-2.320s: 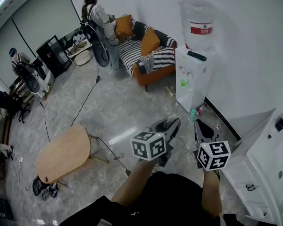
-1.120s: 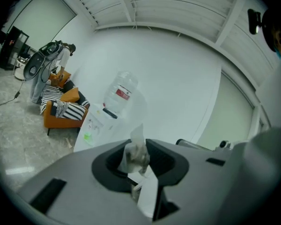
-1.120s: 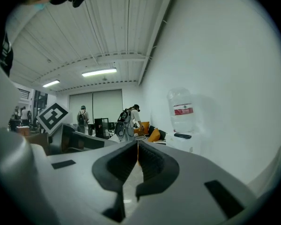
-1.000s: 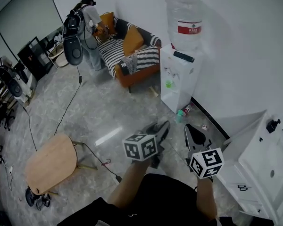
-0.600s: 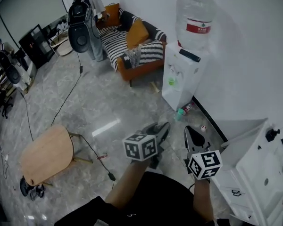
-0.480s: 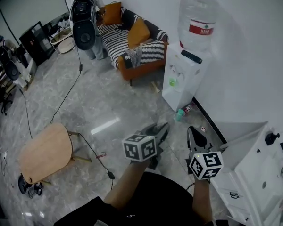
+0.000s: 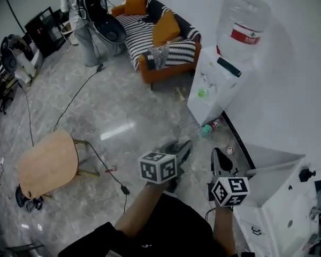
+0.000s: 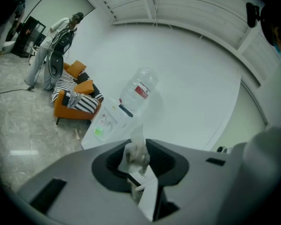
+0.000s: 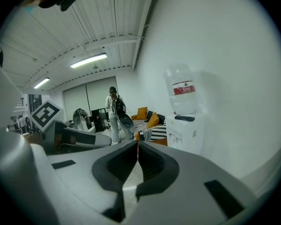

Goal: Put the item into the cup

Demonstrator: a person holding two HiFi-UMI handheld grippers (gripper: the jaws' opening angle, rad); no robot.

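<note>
Left gripper low in the head view, at the end of a forearm, jaws clamped on a small clear packet. Packet upright between the pads, held in the air above the floor, top end sticking out past the jaw tips, a white paper corner just under it; content of the packet too blurred to tell. Right gripper just beside, on the right, apart from the left one, jaws pressed together to the tips, nothing between them. Behind each pair of jaws a marker cube, the second cube a little lower in the picture. Close at the right edge, a white cabinet with dark knobs. Beyond the grippers, on the grey marble floor along the wall, a small bottle lying near the foot of a white dispenser. On top of the dispenser a big water jug with a red label and, beside the jug, a flat dark thing. On the dispenser's front a small green thing, too small to tell what. Well to the left, a low wooden table, with a dark cable on the floor beside it. Farther back, an orange sofa with striped covers and orange cushions. Farthest, at the top left, a standing person with dark gear on the back.
</note>
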